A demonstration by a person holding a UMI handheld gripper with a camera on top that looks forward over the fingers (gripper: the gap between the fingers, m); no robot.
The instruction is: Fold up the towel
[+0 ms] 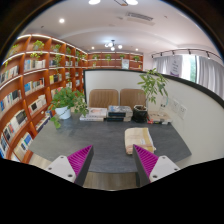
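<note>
A cream towel (139, 138), folded into a thick pad, lies on the dark grey table (105, 140), beyond my right finger and a little to its right. My gripper (112, 160) hangs over the table's near edge with its fingers wide apart and nothing between them. The magenta pads (81, 158) face each other across bare tabletop. The towel's near end is partly hidden behind the right finger.
A potted plant (67, 101) stands at the table's far left, another plant (153, 88) at the far right. Books and small boxes (108, 113) sit along the far edge. Two chairs (104, 97) stand behind. Bookshelves (30, 80) line the left wall.
</note>
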